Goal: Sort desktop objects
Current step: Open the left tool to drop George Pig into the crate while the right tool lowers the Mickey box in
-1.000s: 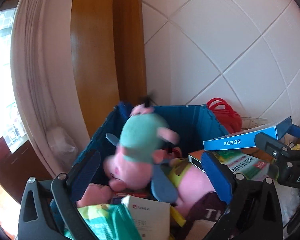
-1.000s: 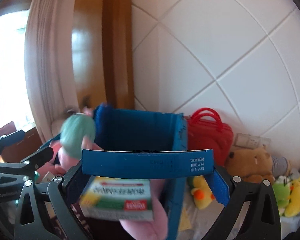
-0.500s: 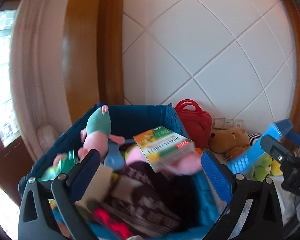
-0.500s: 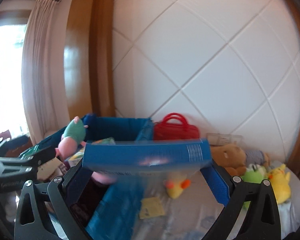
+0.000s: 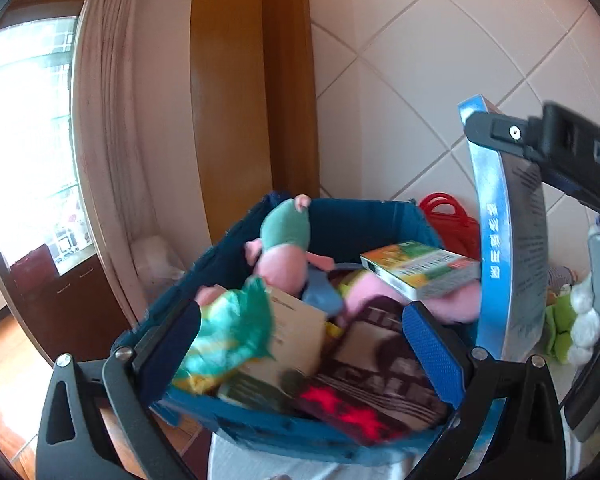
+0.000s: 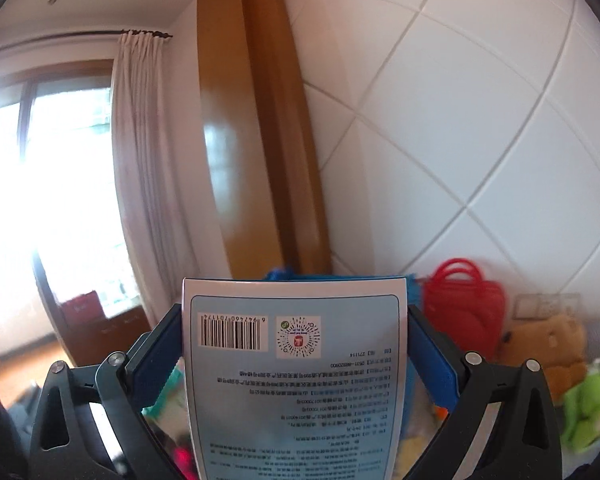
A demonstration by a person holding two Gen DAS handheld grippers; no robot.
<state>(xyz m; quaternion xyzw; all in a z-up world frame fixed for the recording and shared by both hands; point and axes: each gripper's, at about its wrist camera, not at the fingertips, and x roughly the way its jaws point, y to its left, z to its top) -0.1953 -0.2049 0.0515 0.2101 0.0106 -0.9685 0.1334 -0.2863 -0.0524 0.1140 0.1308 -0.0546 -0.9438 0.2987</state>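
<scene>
Box (image 6: 296, 376) being pinched upright by right tongs (image 6: 294, 364), likely lining up for bin (image 5: 364, 216); left tongs (image 5: 300, 344) hanging spread, empty, over bin.

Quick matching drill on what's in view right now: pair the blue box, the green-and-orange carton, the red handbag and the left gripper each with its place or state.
Things:
1. blue box
2. green-and-orange carton
3. red handbag
4. left gripper

Places or states:
A. against the tiled wall, outside the bin
B. open, holding nothing
C. clamped upright in the right gripper
D. lying on top of the toys in the blue bin

Pairs: 1-C, 2-D, 3-A, 4-B
</scene>
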